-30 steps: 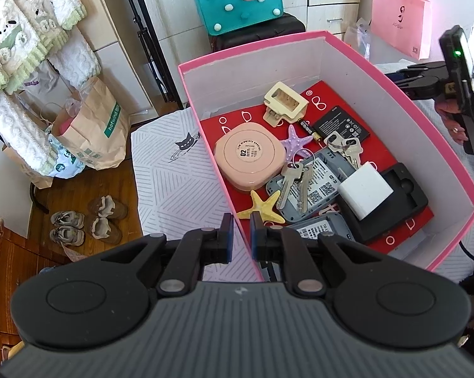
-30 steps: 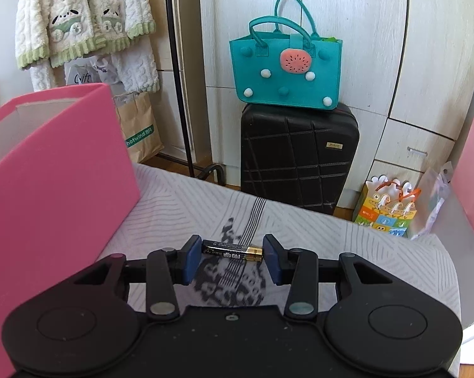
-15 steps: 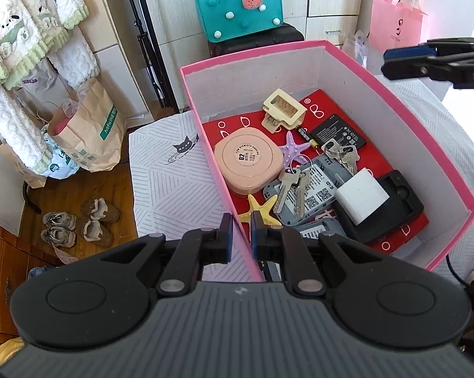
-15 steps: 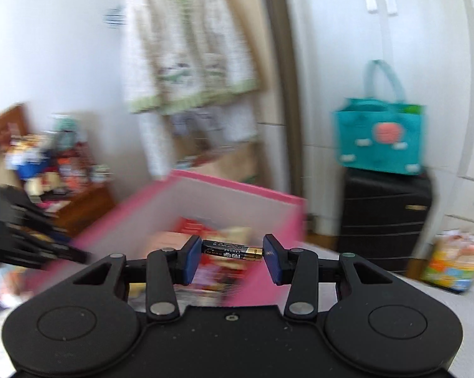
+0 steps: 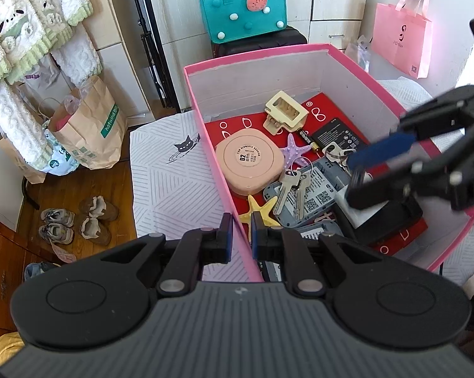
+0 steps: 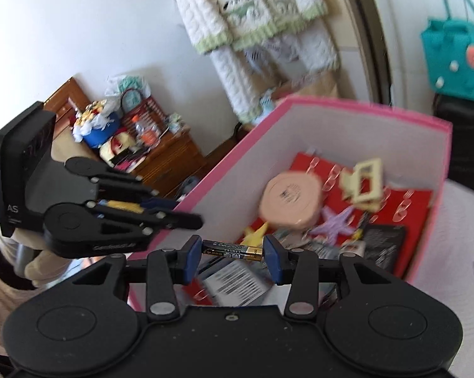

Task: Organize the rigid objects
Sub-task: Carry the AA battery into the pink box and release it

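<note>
A pink box (image 5: 356, 63) with a red floor holds a round pink case (image 5: 249, 163), a cream clip (image 5: 285, 111), a purple starfish (image 5: 293, 151), a yellow starfish (image 5: 261, 210), keys (image 5: 292, 189), grey and black batteries. My left gripper (image 5: 240, 242) is shut on the box's near left wall. My right gripper (image 6: 232, 260) is shut on a black-and-gold AA battery (image 6: 232, 249), held end to end above the box (image 6: 363, 116). In the left wrist view the right gripper (image 5: 353, 170) hovers over the box's right side.
The box sits on a white striped cloth (image 5: 174, 182). A teal bag (image 5: 241, 9) on a black suitcase, a pink bag (image 5: 401, 37), paper bags (image 5: 89, 126) and shoes (image 5: 76, 217) lie beyond. A wooden dresser (image 6: 161, 157) stands behind the left gripper (image 6: 186, 219).
My right gripper has swung left with the battery, from over the cloth beside the box to above the box's inside. My left gripper keeps its hold on the wall.
</note>
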`<state>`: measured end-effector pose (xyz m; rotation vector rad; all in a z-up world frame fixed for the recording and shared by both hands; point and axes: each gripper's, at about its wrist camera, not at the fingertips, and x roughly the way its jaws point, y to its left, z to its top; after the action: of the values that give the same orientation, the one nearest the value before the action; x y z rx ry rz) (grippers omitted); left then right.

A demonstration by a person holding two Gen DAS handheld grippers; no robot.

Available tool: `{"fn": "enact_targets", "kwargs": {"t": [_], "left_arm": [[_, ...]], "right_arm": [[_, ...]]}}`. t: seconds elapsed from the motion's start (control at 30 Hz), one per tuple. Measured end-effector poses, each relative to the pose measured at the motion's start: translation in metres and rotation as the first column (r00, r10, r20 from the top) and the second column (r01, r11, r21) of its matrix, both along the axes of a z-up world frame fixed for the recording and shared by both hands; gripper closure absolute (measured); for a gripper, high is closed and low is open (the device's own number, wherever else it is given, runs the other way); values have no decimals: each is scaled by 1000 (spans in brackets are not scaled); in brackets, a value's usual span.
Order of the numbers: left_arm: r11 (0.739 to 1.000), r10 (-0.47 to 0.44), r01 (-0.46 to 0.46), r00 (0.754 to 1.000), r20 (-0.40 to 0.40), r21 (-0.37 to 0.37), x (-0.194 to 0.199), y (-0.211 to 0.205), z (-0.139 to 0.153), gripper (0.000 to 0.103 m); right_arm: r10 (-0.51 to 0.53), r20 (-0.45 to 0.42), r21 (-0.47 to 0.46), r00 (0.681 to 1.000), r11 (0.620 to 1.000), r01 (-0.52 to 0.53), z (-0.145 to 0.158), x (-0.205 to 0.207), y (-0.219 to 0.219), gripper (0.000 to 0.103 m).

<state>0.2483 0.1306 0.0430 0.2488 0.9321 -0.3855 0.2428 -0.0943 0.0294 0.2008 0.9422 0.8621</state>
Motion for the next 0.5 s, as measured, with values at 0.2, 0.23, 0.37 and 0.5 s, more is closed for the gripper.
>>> {"fn": "enact_targets", "kwargs": {"t": [0.2, 0.23, 0.37, 0.5], "left_arm": [[1000, 1, -1, 1000, 0, -3, 0, 0, 0, 93], [1000, 2, -2, 1000, -1, -5, 0, 1, 0, 93], [1000, 2, -2, 1000, -1, -10, 0, 1, 0, 93], [1000, -1, 1, 1000, -4, -18, 1, 2, 1, 92]], "right_arm": [[2, -79, 43, 997, 999, 1, -8, -5, 4, 53], [-10, -72, 43, 997, 999, 13, -6, -6, 1, 53], [-71, -18, 50, 997, 996, 72, 6, -15, -15, 49], [-162, 77, 52, 984, 986, 158, 21, -39, -38, 46]]}}
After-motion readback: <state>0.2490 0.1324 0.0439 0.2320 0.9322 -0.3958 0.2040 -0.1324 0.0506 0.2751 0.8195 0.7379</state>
